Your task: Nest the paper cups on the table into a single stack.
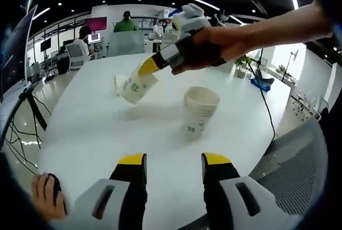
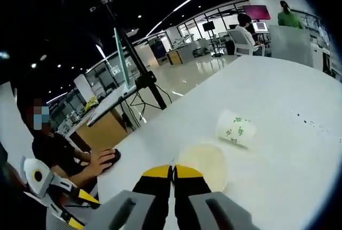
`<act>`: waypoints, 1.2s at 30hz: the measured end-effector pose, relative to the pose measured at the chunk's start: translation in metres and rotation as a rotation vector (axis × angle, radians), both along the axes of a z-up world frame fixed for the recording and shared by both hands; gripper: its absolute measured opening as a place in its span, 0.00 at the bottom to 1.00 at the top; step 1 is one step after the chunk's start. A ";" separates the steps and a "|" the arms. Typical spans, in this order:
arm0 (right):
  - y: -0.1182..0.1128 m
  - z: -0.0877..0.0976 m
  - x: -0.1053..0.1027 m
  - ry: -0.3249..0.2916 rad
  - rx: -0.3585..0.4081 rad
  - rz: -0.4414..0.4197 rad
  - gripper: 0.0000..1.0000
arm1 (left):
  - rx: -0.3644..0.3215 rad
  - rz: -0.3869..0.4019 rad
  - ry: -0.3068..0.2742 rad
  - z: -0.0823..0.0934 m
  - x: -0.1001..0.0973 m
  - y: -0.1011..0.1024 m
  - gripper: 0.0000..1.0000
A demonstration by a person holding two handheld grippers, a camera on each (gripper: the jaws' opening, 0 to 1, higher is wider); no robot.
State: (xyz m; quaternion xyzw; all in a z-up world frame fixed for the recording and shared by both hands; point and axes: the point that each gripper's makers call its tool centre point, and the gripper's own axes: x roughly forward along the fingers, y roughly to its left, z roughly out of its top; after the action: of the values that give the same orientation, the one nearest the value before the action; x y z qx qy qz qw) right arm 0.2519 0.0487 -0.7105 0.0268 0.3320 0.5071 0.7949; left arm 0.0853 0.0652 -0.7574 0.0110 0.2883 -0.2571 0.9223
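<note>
1. In the left gripper view, the left hand-held gripper (image 1: 173, 167) hangs low over the white worktop (image 1: 91, 133), jaws wide apart and holding nothing.
2. Ahead of it, a lying cup (image 1: 118, 84) rests far back on the worktop.
3. Beside it, the right hand-held gripper (image 1: 148, 65) holds a tilted cup (image 1: 136, 86) above the worktop, pinched by its rim.
4. Right of that, a stack (image 1: 199, 110) of nested cups stands upright, apart from both grippers.
5. In the right gripper view, the right hand-held gripper's (image 2: 172, 171) jaws are nearly closed, seemingly on the held cup's (image 2: 206, 163) rim; the lying cup (image 2: 235, 128) sits beyond.
</note>
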 end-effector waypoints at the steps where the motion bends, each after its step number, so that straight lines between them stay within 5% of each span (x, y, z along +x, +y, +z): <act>1: -0.001 0.002 0.000 -0.003 0.002 -0.001 0.00 | 0.000 -0.002 0.000 0.000 0.000 0.000 0.39; 20: -0.059 0.056 -0.010 -0.138 0.009 -0.022 0.00 | 0.002 -0.020 0.015 -0.002 -0.002 -0.003 0.38; 36: -0.075 0.071 -0.057 -0.180 -0.033 0.015 0.00 | -0.005 -0.030 0.020 -0.007 -0.001 -0.004 0.38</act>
State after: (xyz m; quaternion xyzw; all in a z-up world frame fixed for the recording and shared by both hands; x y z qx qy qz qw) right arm 0.1950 -0.0262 -0.6396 -0.0345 0.2679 0.5077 0.8181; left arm 0.0842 0.0615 -0.7640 0.0107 0.2966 -0.2716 0.9155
